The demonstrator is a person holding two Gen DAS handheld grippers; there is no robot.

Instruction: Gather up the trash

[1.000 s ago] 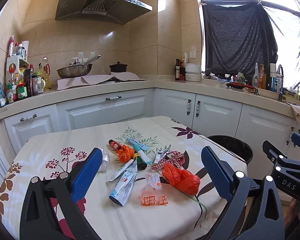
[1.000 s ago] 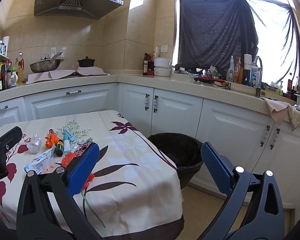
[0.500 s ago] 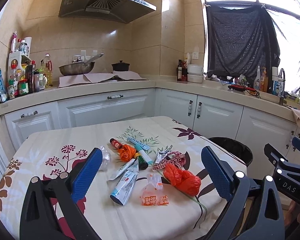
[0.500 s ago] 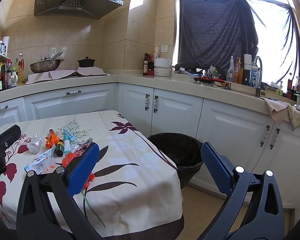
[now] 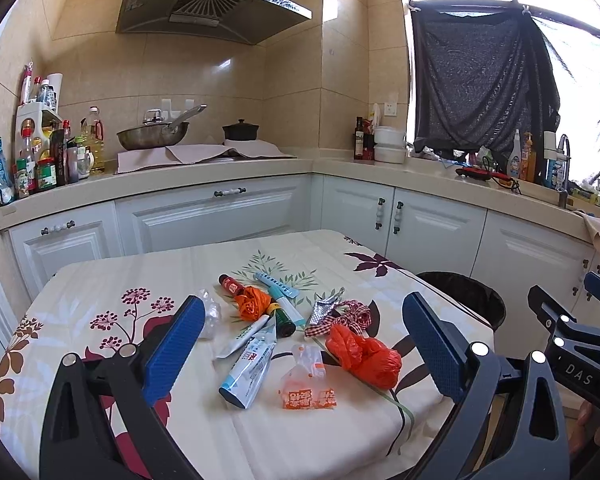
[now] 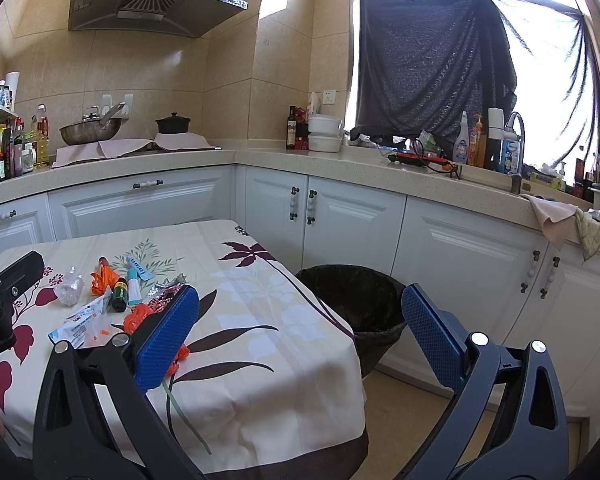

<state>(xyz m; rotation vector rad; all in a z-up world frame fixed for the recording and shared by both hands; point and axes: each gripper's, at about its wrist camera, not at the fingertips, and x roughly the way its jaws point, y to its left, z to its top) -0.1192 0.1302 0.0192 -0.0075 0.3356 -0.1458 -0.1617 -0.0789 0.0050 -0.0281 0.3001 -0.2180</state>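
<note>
**K:** Grippers first. Left gripper [image 5: 304, 344] has its blue pads spread wide with nothing between them, above the near edge of the table [image 5: 100, 280]. Right gripper [image 6: 300, 332] is likewise spread and empty, off the table's right corner.

**M:** Trash location?

**K:** Clustered mid-table on the floral cloth. Nearest: a clear packet with orange print [image 5: 308, 384] and a white-blue tube [image 5: 248, 368]. Just right of those, a red plastic bag [image 5: 364, 356]. Behind them: a checked ribbon [image 5: 340, 320], a foil wrapper [image 5: 324, 308], a dark green bottle [image 5: 284, 320], an orange bag [image 5: 252, 300] and crumpled clear plastic [image 5: 210, 314] on the left.

**M:** Bin?

**K:** Black-lined trash bin [image 6: 352, 300] on the floor, just beside the table's right edge, in front of the white cabinets [image 6: 460, 248].
</note>
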